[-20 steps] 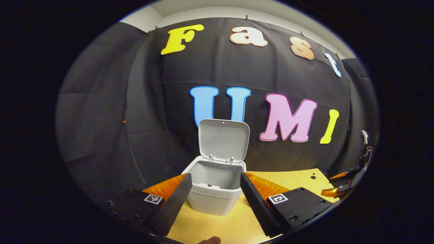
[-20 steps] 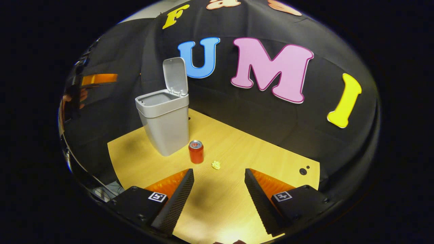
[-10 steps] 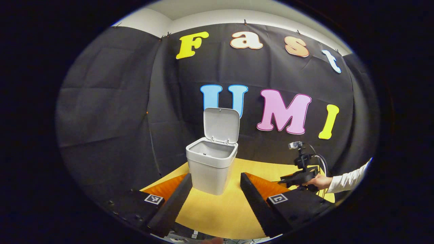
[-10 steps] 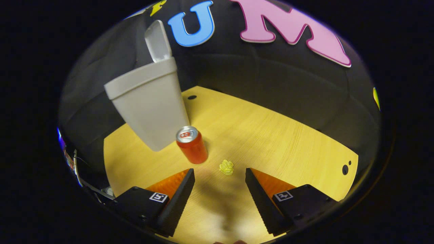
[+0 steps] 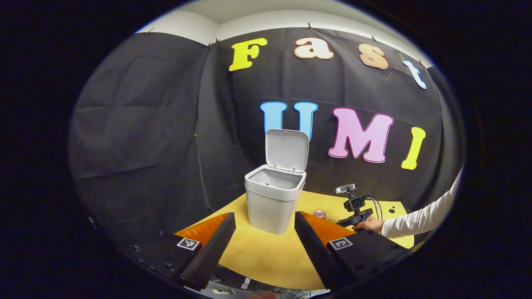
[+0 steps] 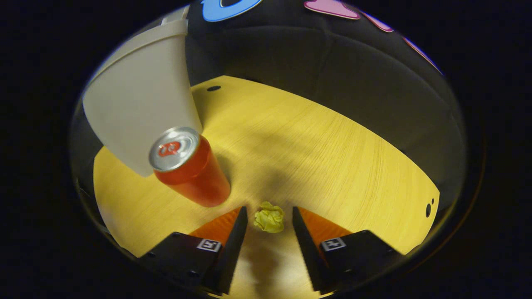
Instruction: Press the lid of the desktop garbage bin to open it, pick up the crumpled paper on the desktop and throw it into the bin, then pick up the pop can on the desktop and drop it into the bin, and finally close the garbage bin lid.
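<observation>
The grey bin (image 5: 272,203) stands on the wooden table (image 5: 266,253) with its lid (image 5: 286,149) upright and open. My left gripper (image 5: 264,216) is open and holds nothing, a little short of the bin. In the right gripper view, the yellow crumpled paper (image 6: 269,219) lies on the table (image 6: 324,141) between the fingertips of my right gripper (image 6: 269,212), which is open with a small gap on each side. The red pop can (image 6: 189,166) stands upright to the paper's left, in front of the bin (image 6: 141,104). The can's top (image 5: 319,214) peeks out beside the bin.
In the left gripper view, the right gripper (image 5: 353,207) is low over the table to the right of the bin, held by a hand (image 5: 370,224) in a white sleeve (image 5: 419,216). Black cloth walls close the back and sides. Small holes (image 6: 428,209) mark the table's right edge.
My right gripper came down and forward until the paper sat between its fingers, which narrowed. My left gripper drew back from the bin, which now looks smaller and farther off.
</observation>
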`<state>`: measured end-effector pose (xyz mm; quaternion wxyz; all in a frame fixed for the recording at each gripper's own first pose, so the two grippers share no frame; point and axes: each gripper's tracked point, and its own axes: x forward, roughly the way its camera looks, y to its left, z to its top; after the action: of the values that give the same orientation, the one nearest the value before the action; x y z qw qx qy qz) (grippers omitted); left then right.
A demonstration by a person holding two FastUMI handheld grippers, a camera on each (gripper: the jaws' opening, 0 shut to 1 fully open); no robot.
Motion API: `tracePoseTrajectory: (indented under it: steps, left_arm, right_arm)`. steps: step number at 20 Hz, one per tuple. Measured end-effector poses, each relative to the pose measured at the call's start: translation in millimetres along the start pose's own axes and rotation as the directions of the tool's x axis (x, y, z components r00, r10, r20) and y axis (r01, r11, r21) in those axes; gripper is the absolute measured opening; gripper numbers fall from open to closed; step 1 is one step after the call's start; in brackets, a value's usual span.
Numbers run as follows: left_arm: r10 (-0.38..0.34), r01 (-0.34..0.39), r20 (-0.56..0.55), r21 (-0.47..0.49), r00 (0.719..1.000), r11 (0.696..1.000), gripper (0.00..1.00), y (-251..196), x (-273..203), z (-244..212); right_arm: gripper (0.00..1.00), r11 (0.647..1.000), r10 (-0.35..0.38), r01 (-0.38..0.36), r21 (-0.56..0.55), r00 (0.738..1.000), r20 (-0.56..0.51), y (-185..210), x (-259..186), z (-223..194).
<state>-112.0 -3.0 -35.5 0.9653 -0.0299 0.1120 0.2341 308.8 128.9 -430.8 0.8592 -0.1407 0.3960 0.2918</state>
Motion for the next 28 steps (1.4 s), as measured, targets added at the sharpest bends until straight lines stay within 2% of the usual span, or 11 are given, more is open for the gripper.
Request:
tracePoseTrajectory:
  steps: [1,2,3,8,10,13,14,17,22,27,28]
  left_arm:
    - [0.009,-0.009,-0.013,-0.001,1.000,1.000,0.97,4.6,2.9,-5.4]
    - [0.013,-0.013,-0.025,-0.003,1.000,1.000,0.97,8.1,4.5,-10.2]
    - [0.015,-0.015,-0.034,-0.008,0.999,1.000,0.97,11.5,5.2,-13.5]
    - [0.003,-0.005,-0.056,-0.043,0.998,0.999,0.99,26.7,14.4,-20.7]
    - [-0.014,0.012,-0.054,-0.044,0.998,0.999,0.97,28.4,19.8,-20.3]
    - [-0.051,0.049,-0.059,-0.039,0.997,0.998,0.97,24.3,30.9,-24.0]
    - [-0.065,0.064,-0.056,-0.031,0.996,0.997,0.99,21.1,34.0,-24.2]
    - [-0.108,0.108,-0.049,-0.007,0.993,0.994,0.96,11.2,41.6,-22.6]
    - [-0.147,0.147,-0.017,0.009,0.989,0.989,0.96,4.7,38.4,-13.3]
    - [-0.130,0.130,-0.024,0.002,0.991,0.992,0.97,12.0,27.7,-16.4]
    - [-0.120,0.120,-0.019,0.002,0.993,0.993,0.96,13.8,23.4,-15.5]
  right_arm:
    - [0.55,1.000,0.002,-0.002,-0.010,1.000,-0.029,1.0,-0.4,-6.9]
    - [0.46,1.000,-0.006,0.006,-0.014,1.000,-0.007,-0.2,1.7,-1.7]
    - [0.27,1.000,-0.008,0.008,-0.013,1.000,0.013,-0.4,-2.1,5.6]
    - [0.30,1.000,0.010,-0.008,-0.030,0.998,0.063,0.7,-32.1,18.3]
    - [0.30,1.000,0.018,-0.021,0.019,0.991,0.130,0.6,-58.1,41.0]
    - [0.29,0.997,0.046,-0.061,0.049,0.964,0.264,5.7,-109.6,85.9]
    - [0.29,0.997,0.052,-0.069,0.043,0.949,0.310,12.0,-129.9,105.0]
    - [0.29,0.994,0.091,-0.111,0.018,0.889,0.449,27.1,-193.4,164.9]
    - [0.29,0.980,0.186,-0.188,-0.060,0.781,0.596,54.8,-272.9,218.9]
    - [0.29,0.950,0.308,-0.257,-0.176,0.689,0.656,134.4,-307.1,266.8]
    - [0.29,0.946,0.323,-0.253,-0.201,0.689,0.649,150.5,-302.7,273.3]
